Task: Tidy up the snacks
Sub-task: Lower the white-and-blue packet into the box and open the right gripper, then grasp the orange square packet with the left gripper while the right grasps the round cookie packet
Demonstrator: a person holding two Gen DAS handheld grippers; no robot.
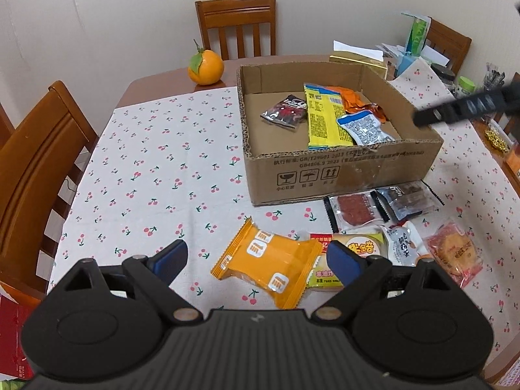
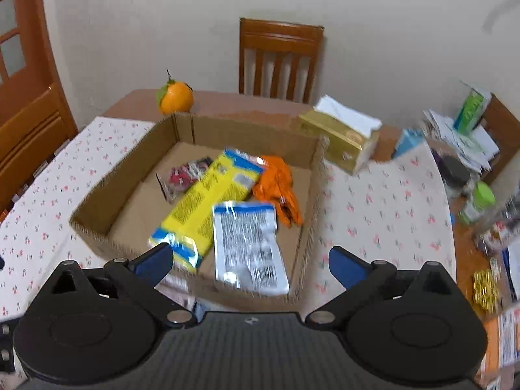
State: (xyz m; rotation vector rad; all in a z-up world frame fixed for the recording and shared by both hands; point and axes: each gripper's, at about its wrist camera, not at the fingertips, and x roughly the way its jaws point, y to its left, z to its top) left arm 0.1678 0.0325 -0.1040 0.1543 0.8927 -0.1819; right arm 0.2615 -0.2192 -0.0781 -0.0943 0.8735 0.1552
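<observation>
Snack sorting on cherry-print cloth: both grippers open, both empty.

I see the corrugated cardboard box (image 1: 341,165), low-walled with ragged rims, holding a long yellow packet (image 1: 325,120), a glossy blue-white pouch (image 2: 248,247) and crinkled orange wrapper (image 2: 279,188). My left gripper (image 1: 256,260) gapes wide over a square orange packet (image 1: 269,268) on the table; my right gripper (image 2: 250,263) hangs spread over the box.

A: A pale wall (image 1: 130,16) is filling the far side, a wooden chair (image 1: 239,26) standing against it.

B: Another chair (image 1: 39,175) is sitting left, and a wooden door (image 2: 19,32) is showing far left.
</observation>
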